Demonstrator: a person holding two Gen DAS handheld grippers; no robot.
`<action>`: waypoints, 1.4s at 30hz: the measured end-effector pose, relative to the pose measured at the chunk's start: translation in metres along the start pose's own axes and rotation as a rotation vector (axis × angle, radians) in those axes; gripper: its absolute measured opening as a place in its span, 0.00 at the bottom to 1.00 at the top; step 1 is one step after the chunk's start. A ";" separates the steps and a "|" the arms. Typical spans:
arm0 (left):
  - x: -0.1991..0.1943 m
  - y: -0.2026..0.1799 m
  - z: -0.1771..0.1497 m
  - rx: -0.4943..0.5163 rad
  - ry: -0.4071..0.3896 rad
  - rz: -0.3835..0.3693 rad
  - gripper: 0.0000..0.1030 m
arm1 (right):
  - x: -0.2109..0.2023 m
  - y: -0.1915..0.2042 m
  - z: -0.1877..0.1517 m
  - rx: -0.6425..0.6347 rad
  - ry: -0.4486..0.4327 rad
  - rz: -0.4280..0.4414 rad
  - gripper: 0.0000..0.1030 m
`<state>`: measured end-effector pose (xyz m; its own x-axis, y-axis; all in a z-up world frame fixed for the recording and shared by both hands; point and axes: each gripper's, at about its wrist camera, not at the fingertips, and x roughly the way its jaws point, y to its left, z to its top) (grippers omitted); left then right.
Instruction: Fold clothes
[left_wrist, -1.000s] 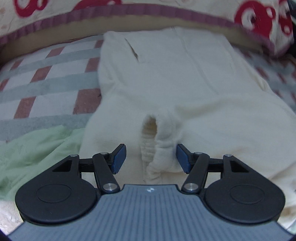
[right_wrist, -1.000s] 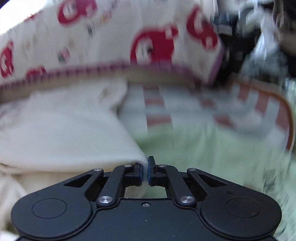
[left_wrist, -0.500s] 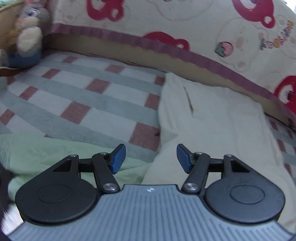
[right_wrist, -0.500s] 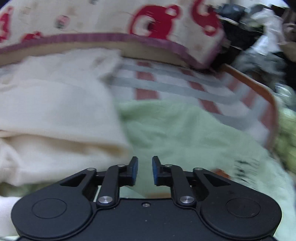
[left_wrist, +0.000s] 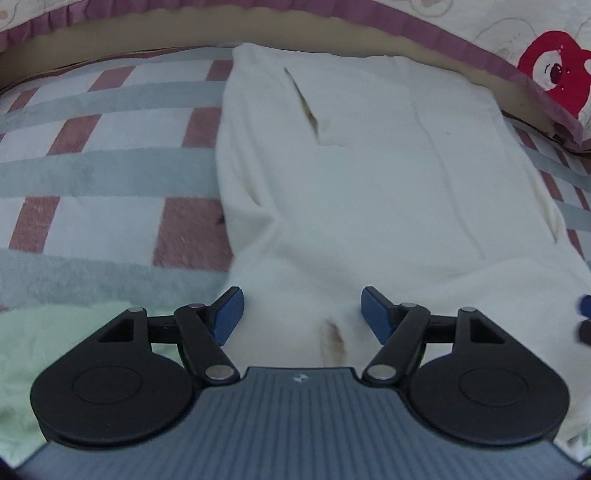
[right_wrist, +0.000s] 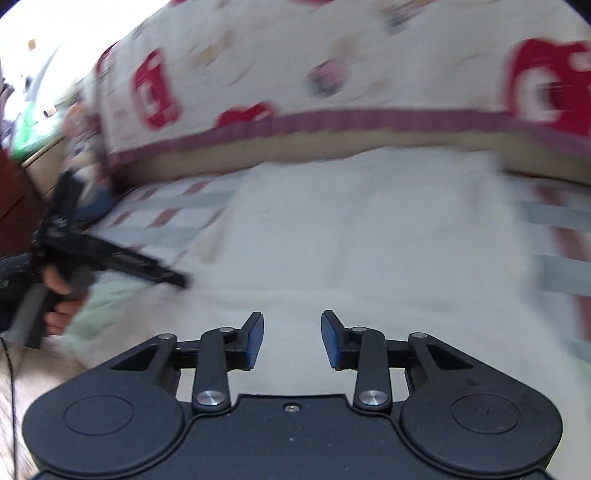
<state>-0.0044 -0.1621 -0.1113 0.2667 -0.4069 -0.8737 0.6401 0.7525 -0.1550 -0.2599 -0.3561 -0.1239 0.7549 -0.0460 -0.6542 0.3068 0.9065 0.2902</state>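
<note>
- Two views share one landmark, the cream garment (left_wrist: 362, 177), lying flat on the checked blanket (left_wrist: 103, 170) with its far edge against the patterned quilt (left_wrist: 546, 74).
- Only the left wrist view shows sharp detail: a slit pocket on the garment's upper left and a brownish stain (left_wrist: 334, 338) near the left gripper (left_wrist: 302, 314), whose jaws stand wide apart over the garment's near end, clamping nothing.
- Only the right wrist view, blurred, shows the person's left hand (right_wrist: 61, 295) left of the garment. The right gripper (right_wrist: 291, 339) hovers over the near part, jaws apart.
- Half a second ago the right jaws were nearly together, off the garment's right edge over green cloth; the left gripper sat left of the garment.
- Open blanket lies left of the garment; green cloth (left_wrist: 44, 332) borders its near left corner.
</note>
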 end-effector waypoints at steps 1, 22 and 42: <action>0.000 0.006 -0.001 0.003 -0.002 0.030 0.69 | 0.019 0.008 0.005 -0.009 0.031 0.034 0.39; 0.042 0.078 0.019 -0.207 -0.058 -0.206 0.16 | 0.084 0.059 -0.003 0.068 0.193 0.162 0.46; 0.040 0.120 0.015 -0.337 -0.069 -0.148 0.32 | 0.060 -0.086 0.038 0.292 0.010 -0.312 0.52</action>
<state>0.0939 -0.0957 -0.1575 0.2448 -0.5490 -0.7992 0.4053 0.8067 -0.4301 -0.2188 -0.4527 -0.1613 0.5949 -0.2936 -0.7483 0.6719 0.6926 0.2624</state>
